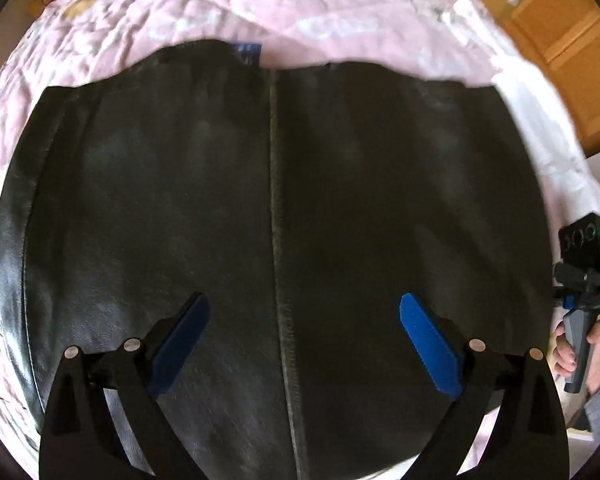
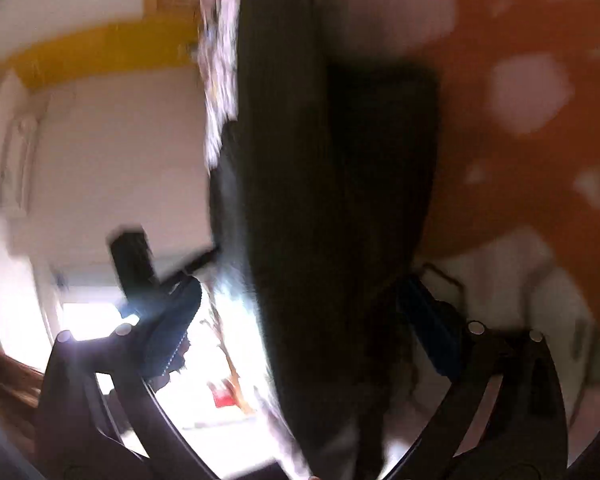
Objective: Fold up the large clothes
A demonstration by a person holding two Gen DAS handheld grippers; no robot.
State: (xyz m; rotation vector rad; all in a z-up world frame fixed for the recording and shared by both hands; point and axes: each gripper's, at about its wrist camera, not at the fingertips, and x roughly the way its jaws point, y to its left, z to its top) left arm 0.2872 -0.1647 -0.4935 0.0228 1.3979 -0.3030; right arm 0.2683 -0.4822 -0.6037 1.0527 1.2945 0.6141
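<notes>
A large black leather garment (image 1: 276,208) lies spread flat on a pink patterned bedspread (image 1: 148,20), a centre seam running down its middle. My left gripper (image 1: 304,320) hovers over its near part, jaws wide open and empty, blue pads (image 1: 428,344) apart. The right gripper's body (image 1: 584,280) shows at the right edge, held in a hand. In the blurred right wrist view, my right gripper (image 2: 300,304) is open, with the dark garment (image 2: 324,200) seen edge-on between its fingers; contact cannot be told.
Wooden cabinet doors (image 1: 560,32) stand at the back right beyond the bed. A white sheet edge (image 1: 540,128) runs along the bed's right side. The right wrist view shows a white wall (image 2: 100,160) and an orange blurred surface (image 2: 520,160).
</notes>
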